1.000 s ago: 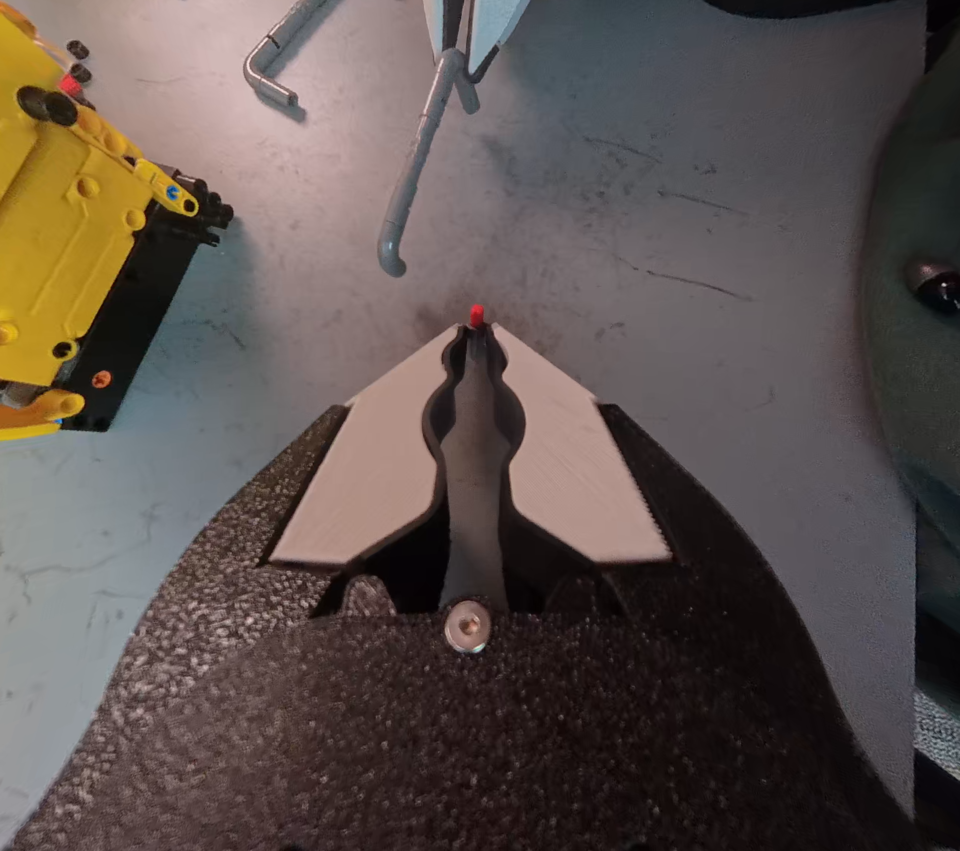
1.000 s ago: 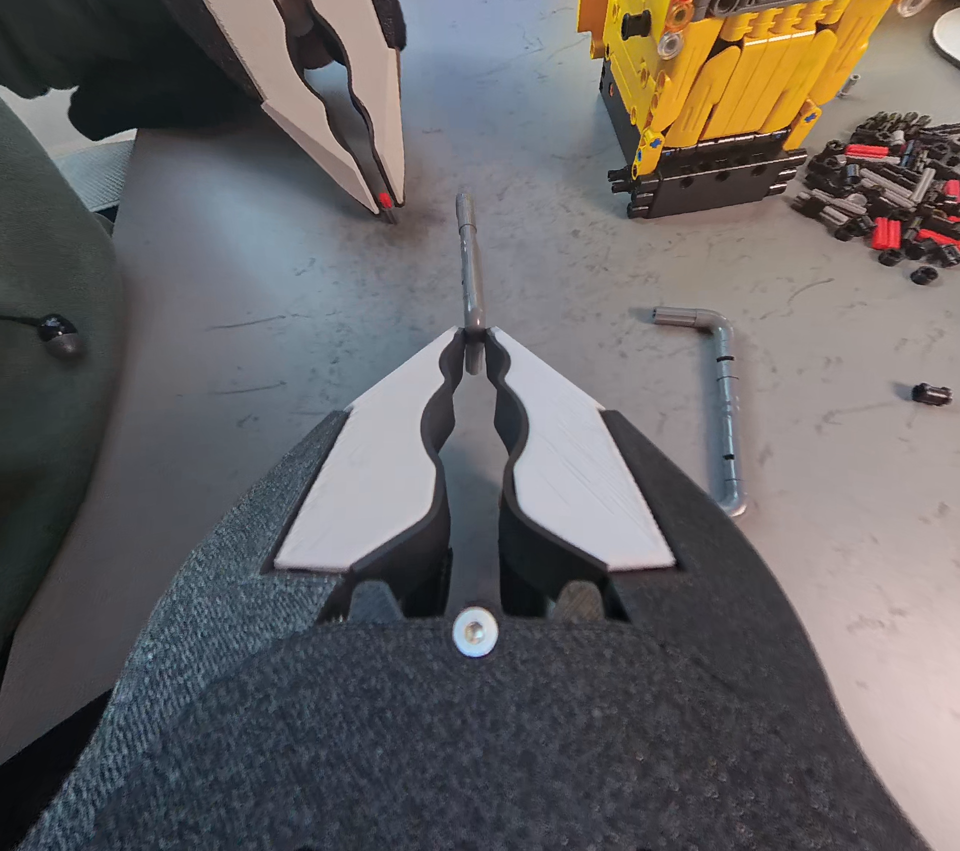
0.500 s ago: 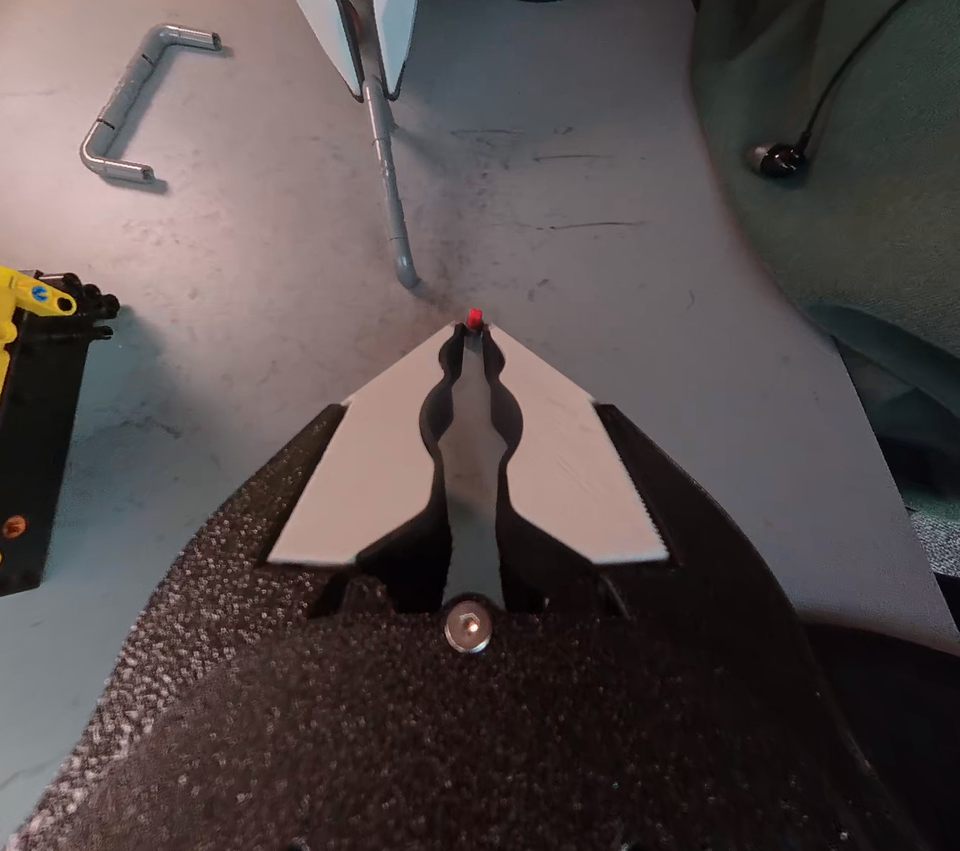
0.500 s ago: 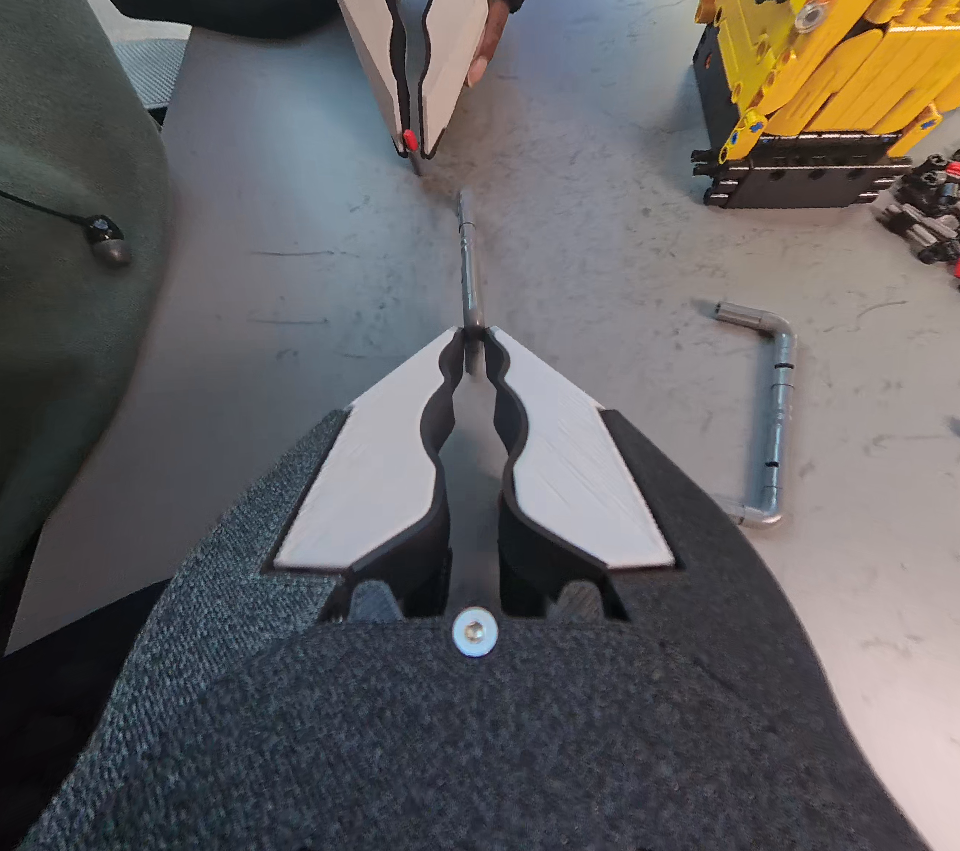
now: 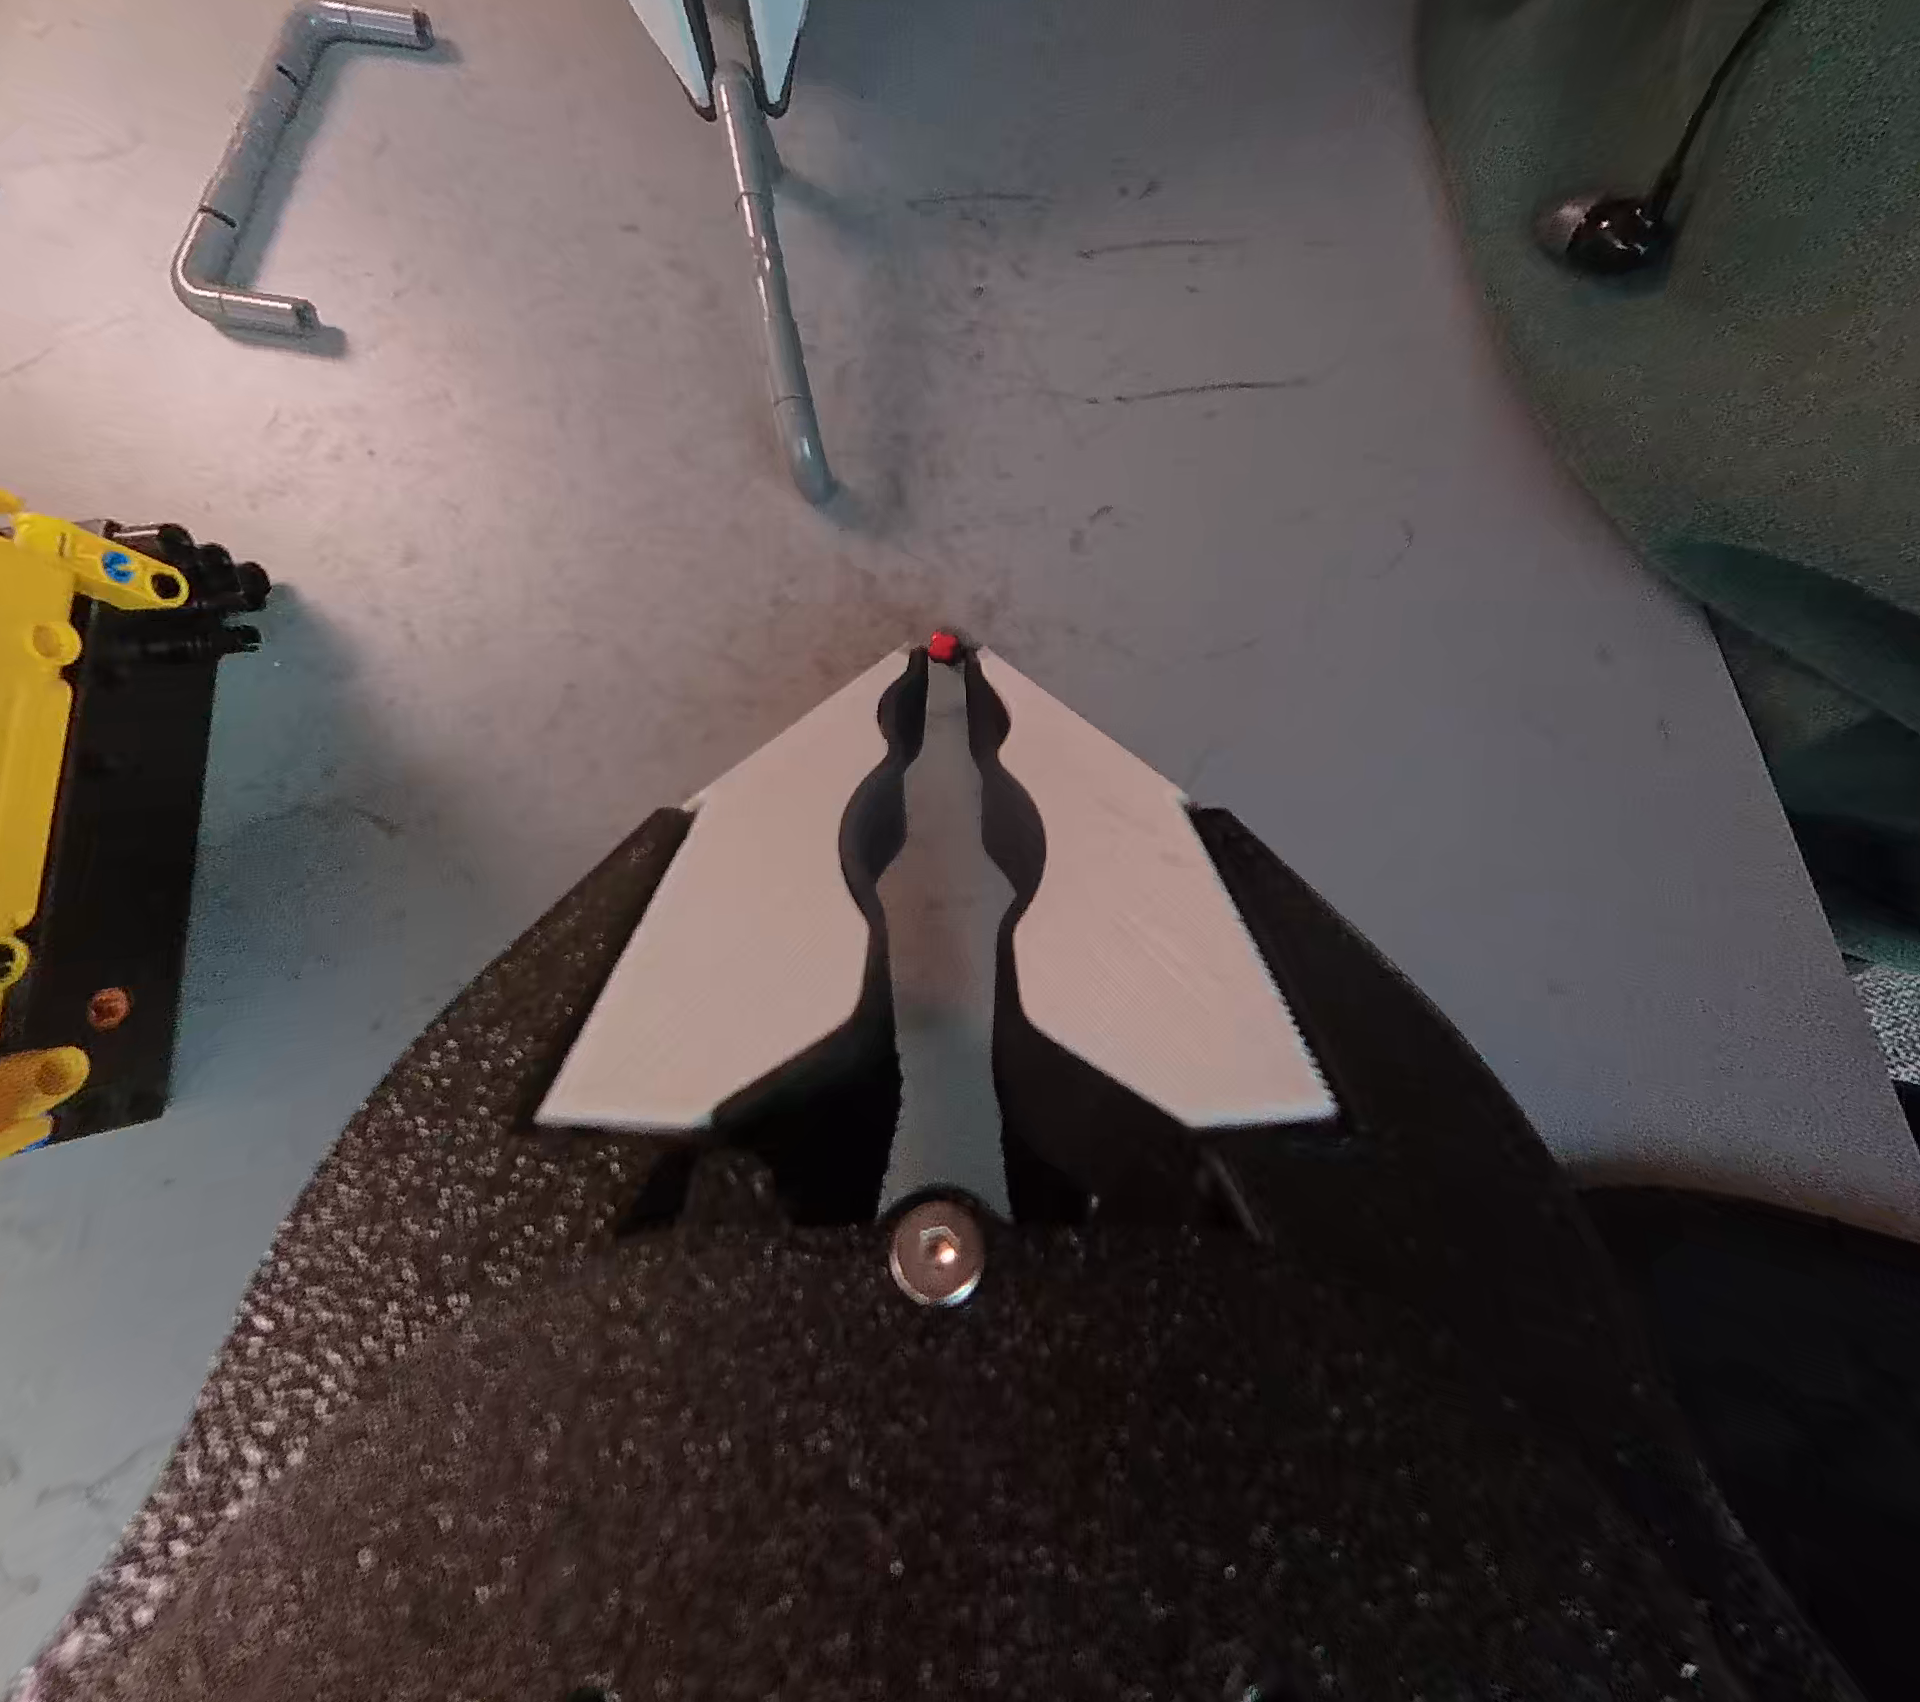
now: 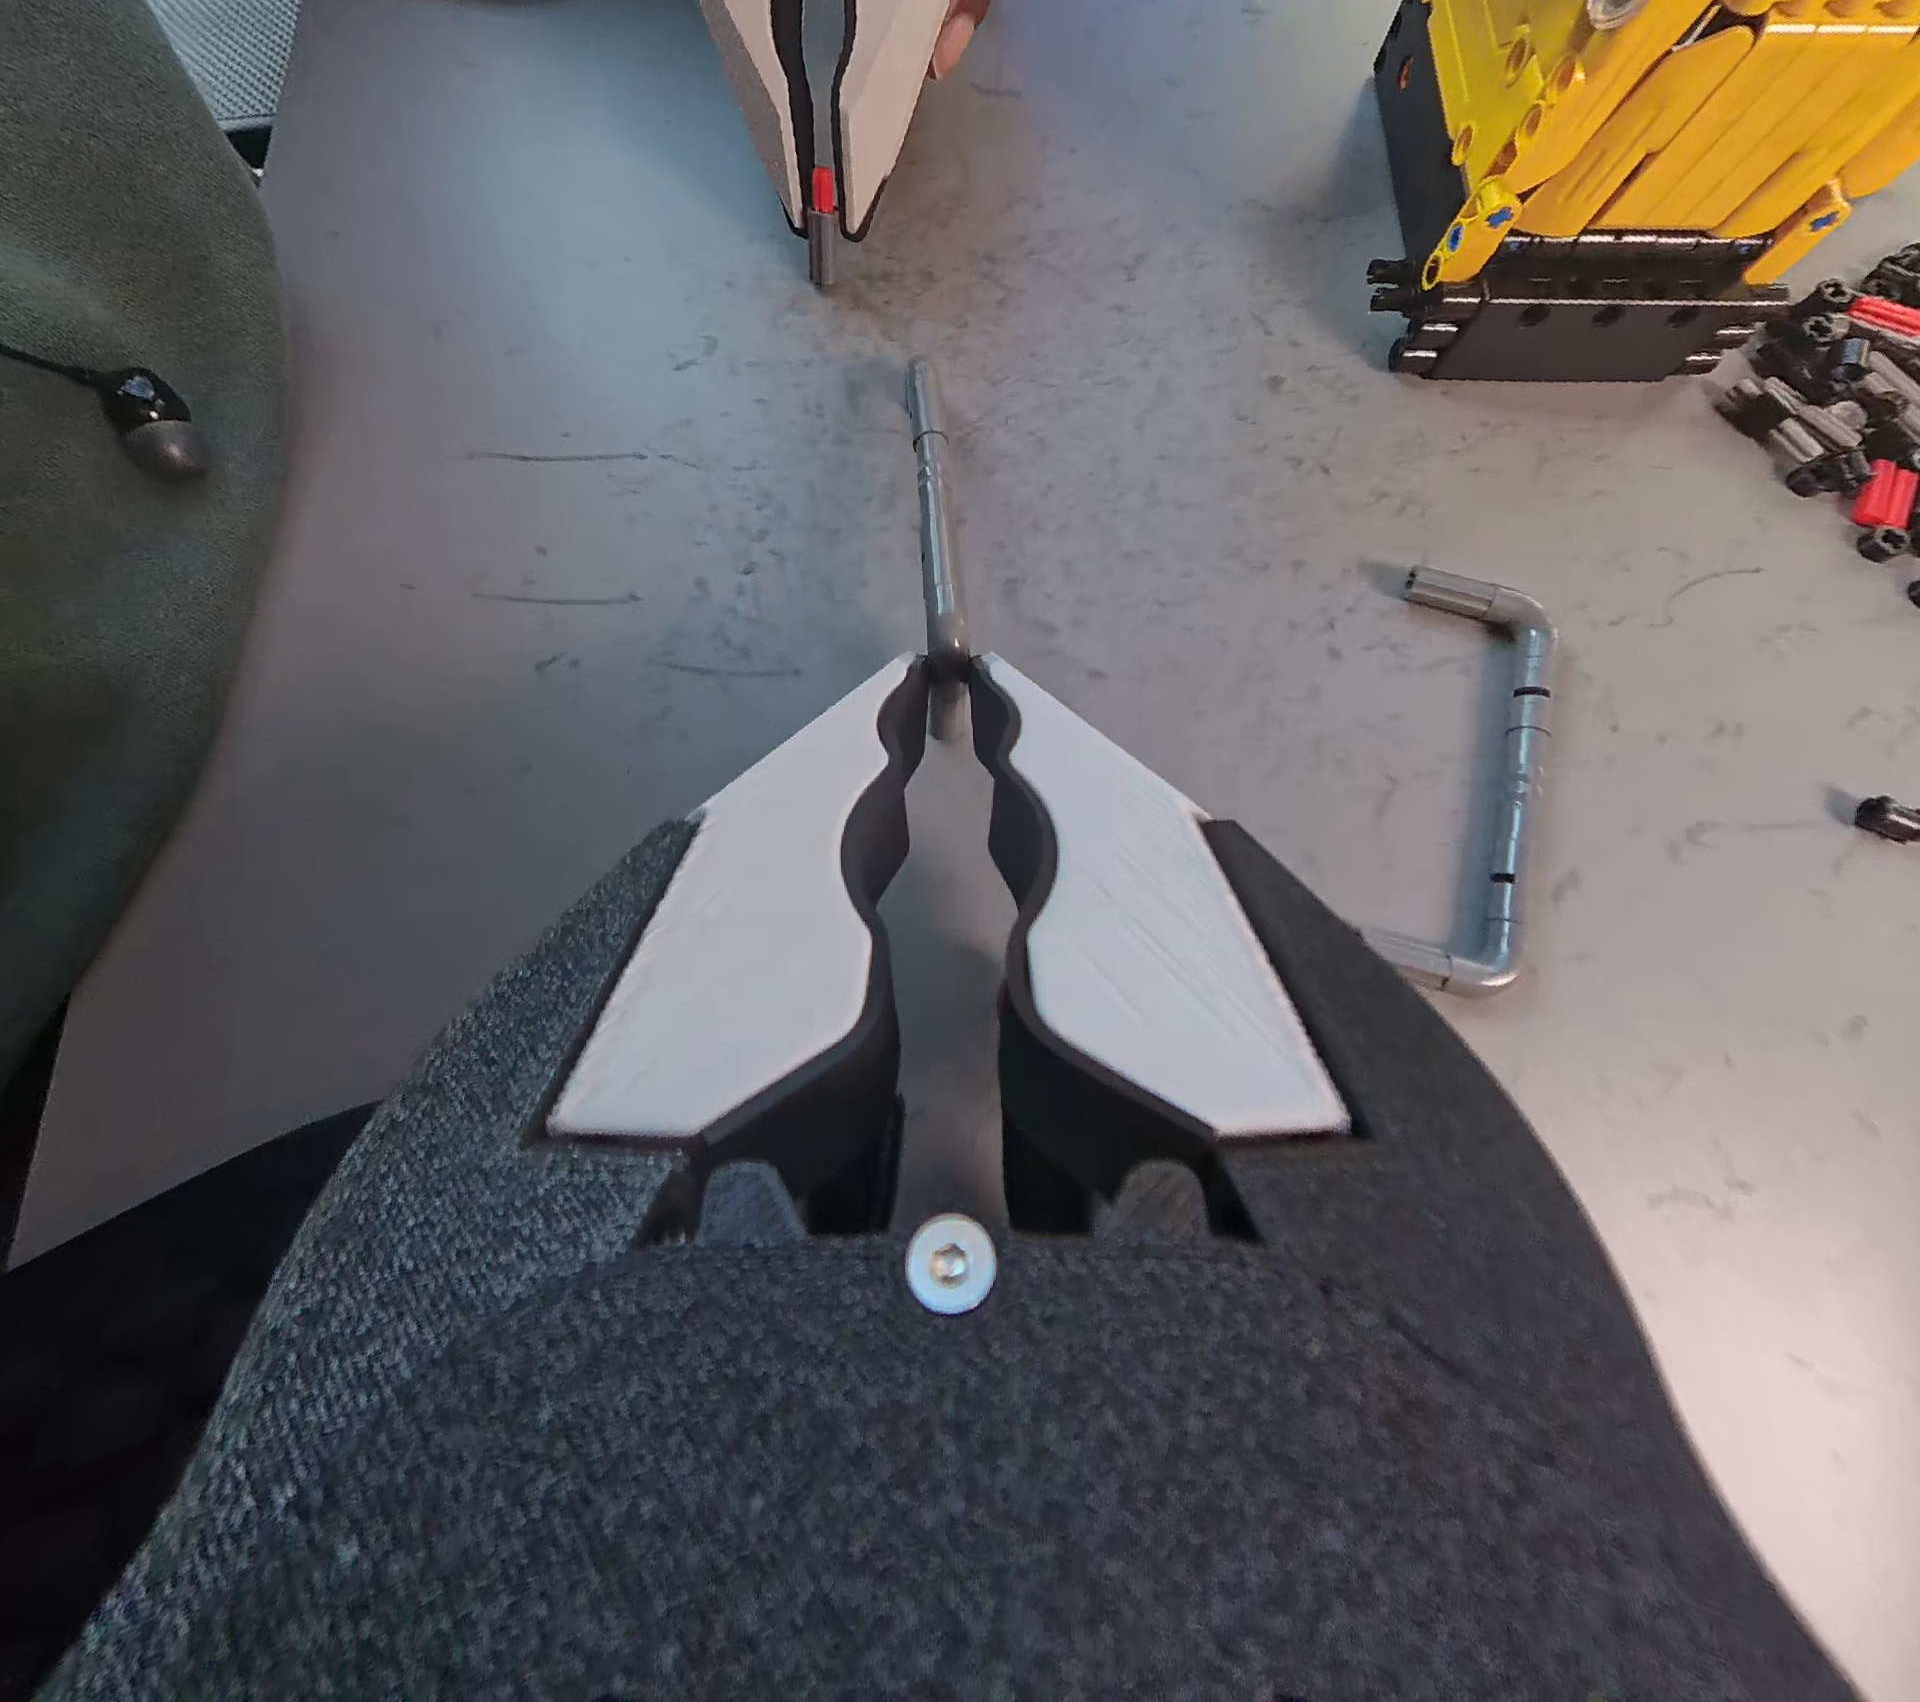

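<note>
- Left gripper [image 5: 943, 653] pinches small red-and-grey pin [image 6: 822, 218]
- Right gripper [image 6: 948, 665] clamps bent grey rod [image 6: 932, 509], rod tip just short of pin, near desk's [image 6: 1143, 405] front edge
- Second bent rod [image 6: 1512, 779] lies loose beside yellow block model [image 6: 1662, 42]

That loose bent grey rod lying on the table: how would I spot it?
Start at the yellow brick model. Nearer the camera, beside the right gripper, lies a U-shaped grey rod flat on the table. Its twin is held in that gripper.
</note>
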Motion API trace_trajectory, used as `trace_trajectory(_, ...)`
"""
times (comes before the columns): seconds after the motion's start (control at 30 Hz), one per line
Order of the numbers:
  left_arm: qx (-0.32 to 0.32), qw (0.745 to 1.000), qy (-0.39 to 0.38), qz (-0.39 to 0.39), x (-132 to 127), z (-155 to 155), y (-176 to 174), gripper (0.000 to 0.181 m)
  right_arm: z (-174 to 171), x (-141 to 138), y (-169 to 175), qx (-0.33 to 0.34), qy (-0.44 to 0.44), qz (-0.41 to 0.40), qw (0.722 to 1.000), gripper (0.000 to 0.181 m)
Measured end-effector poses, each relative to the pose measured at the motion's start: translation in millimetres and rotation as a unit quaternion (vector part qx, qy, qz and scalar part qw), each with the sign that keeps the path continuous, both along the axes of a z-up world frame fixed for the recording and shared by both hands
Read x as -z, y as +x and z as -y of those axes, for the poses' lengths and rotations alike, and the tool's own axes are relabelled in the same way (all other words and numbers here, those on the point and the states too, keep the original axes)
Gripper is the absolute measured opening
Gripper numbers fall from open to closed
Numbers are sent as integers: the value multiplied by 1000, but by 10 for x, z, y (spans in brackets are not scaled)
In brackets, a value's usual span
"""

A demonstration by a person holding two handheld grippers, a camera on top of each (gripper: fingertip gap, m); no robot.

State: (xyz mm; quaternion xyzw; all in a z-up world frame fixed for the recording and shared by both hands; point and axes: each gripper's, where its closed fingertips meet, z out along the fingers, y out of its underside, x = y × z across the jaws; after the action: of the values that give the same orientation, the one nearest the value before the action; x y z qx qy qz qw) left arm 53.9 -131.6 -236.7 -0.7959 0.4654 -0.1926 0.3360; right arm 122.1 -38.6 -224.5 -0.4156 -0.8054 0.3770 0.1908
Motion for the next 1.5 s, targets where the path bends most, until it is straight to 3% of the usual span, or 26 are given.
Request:
trace_trajectory(0.8, 11, 1000, 16, -16, 15, -34, 66, 5, -17, -21, 74, -3, 5, 7, 1000, 16)
trace_trajectory(1.07, 14, 1000, 20, -18, -4, -62, 71, 6, 146, -98, 37, -31, 10, -10, 999, 16)
trace_trajectory(1.5, 10, 1000, 21, -17, -42, -69, 30, 9, 287, 113, -41, -83, 64, 33, 994, 16)
